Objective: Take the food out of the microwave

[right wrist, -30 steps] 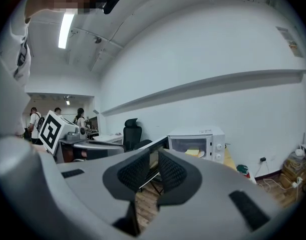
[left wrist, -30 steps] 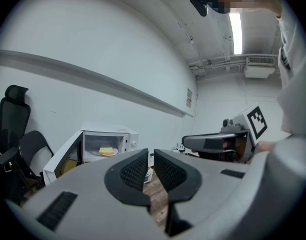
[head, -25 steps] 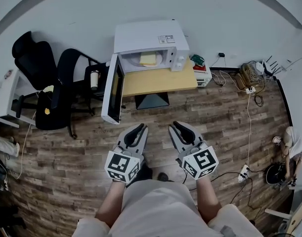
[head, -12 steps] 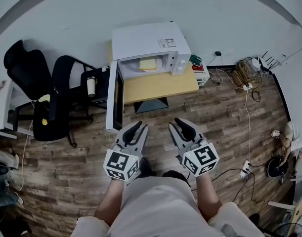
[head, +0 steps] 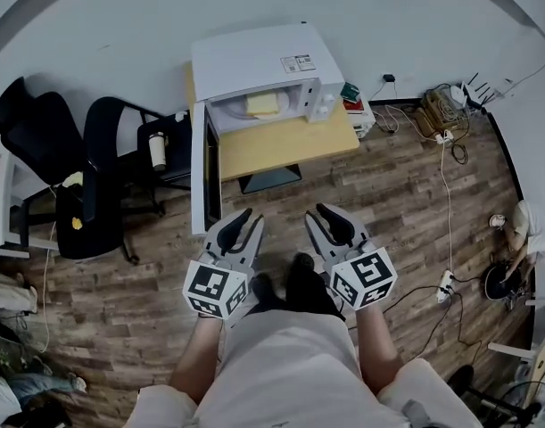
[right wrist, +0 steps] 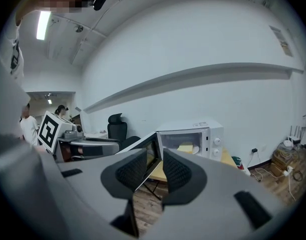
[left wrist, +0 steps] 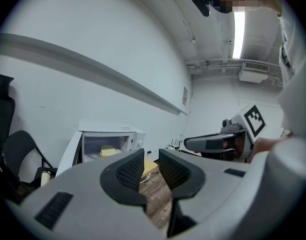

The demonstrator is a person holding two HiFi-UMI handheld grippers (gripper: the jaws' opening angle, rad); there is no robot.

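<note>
A white microwave (head: pixel 254 61) stands on a small wooden table (head: pixel 281 145) against the wall, its door (head: pixel 205 168) swung wide open to the left. Inside lies a pale yellow block of food (head: pixel 263 103) on a white plate; the same food (right wrist: pixel 185 148) shows in the right gripper view. Both grippers are held side by side over the floor, well short of the table. My left gripper (head: pixel 247 221) points at the door and is open with a narrow gap. My right gripper (head: pixel 319 217) has just been opening its jaws, and nothing is between them.
Two black office chairs (head: pixel 40 132) stand left of the table, with a small cup (head: pixel 156 150) on a dark seat beside the door. Cables and a power strip (head: pixel 446 123) lie on the wooden floor at right. A person (head: pixel 522 230) crouches at the far right.
The microwave and table have drawn closer and shifted slightly left in the head view. Both grippers have kept their place side by side in front of the body.
</note>
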